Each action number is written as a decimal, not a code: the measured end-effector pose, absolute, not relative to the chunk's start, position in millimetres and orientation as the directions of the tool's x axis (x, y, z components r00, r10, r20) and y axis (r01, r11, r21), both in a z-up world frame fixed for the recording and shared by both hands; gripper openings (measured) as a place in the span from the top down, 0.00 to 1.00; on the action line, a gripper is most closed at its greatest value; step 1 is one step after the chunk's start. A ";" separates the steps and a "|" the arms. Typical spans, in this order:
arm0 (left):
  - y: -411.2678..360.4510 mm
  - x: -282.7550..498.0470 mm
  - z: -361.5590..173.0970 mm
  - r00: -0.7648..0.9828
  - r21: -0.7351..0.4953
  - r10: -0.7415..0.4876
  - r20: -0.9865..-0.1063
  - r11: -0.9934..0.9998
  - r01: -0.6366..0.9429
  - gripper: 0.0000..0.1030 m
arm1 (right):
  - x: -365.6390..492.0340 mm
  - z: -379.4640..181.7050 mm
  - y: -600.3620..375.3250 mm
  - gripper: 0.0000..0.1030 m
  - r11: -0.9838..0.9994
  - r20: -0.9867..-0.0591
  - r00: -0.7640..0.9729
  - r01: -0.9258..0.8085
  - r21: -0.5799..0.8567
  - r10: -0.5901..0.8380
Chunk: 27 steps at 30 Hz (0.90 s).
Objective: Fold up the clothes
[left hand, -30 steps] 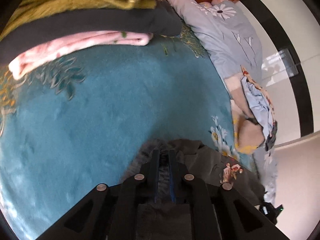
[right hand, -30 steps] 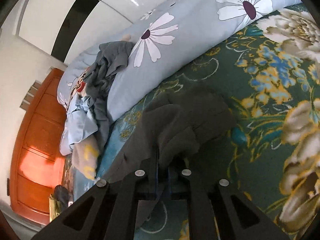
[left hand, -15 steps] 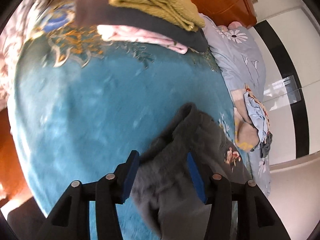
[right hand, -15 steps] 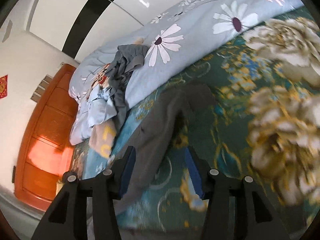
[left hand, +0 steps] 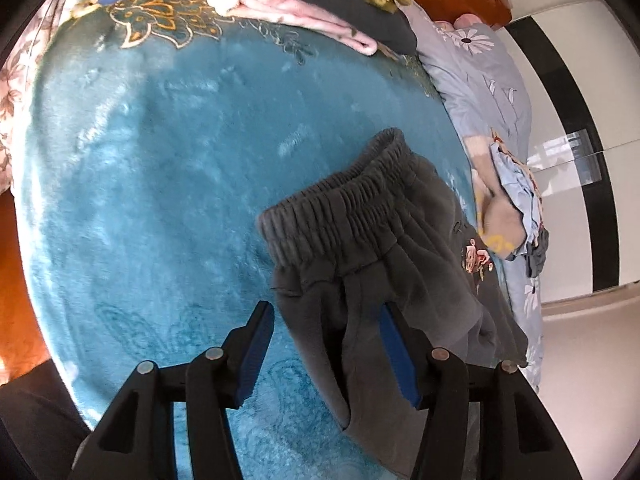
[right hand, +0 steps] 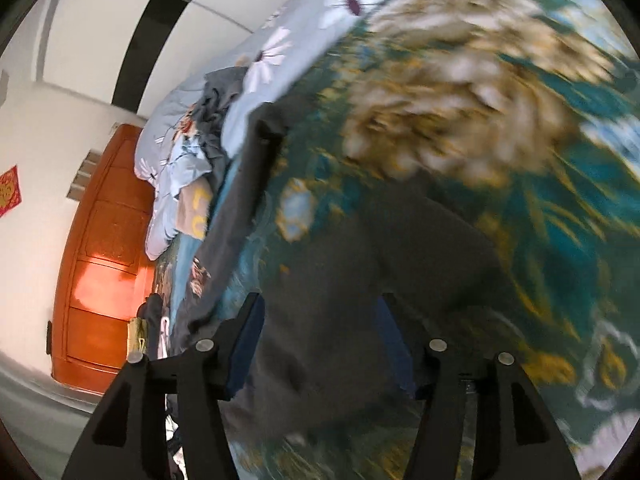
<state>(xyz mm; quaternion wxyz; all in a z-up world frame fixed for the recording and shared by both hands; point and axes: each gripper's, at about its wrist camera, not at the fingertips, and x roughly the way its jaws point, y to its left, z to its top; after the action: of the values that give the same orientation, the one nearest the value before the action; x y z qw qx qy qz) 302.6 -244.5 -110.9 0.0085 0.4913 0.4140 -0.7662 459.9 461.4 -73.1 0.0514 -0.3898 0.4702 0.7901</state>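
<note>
A pair of dark grey sweatpants (left hand: 380, 248) with a ribbed elastic waistband lies on the teal floral blanket (left hand: 160, 180). My left gripper (left hand: 326, 344) is open just above the pants near the waistband, holding nothing. In the blurred right wrist view the pants (right hand: 360, 280) stretch away along the blanket toward a leg end (right hand: 268, 128). My right gripper (right hand: 320, 340) is open over the dark cloth, holding nothing.
A stack of folded clothes, pink (left hand: 304, 20), dark and olive, sits at the blanket's far edge. A flowered grey-blue duvet (left hand: 488, 92) with a heap of unfolded clothes (left hand: 516, 208) lies along the right. An orange wooden cabinet (right hand: 104, 264) stands behind the bed.
Both grippers were shut on the grey pants a second ago. Both have opened and let go, and the pants now lie on the blanket. Both grippers pulled back.
</note>
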 end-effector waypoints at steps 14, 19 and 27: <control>-249.7 306.2 -133.5 -0.536 -0.689 0.441 -0.720 -0.547 0.476 0.48 | 485.3 -124.5 462.1 0.42 -0.339 -0.563 -0.769 -0.466 0.817 -0.301; -248.3 305.2 -134.0 -0.541 -0.698 0.447 -0.712 -0.532 0.479 0.48 | 467.8 -133.8 457.0 0.82 -0.332 -0.572 -0.763 -0.479 0.813 -0.301; -242.9 313.3 -110.3 -0.555 -0.704 0.441 -0.706 -0.528 0.476 0.86 | 451.2 -105.2 464.6 0.95 -0.300 -0.467 -0.831 -0.382 0.874 -0.303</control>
<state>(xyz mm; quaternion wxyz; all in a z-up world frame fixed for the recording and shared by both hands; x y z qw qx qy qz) 313.3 -242.9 -110.3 0.0119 0.4715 0.4857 -0.7359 451.2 464.6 -105.2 0.0264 -0.2899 0.5909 0.7524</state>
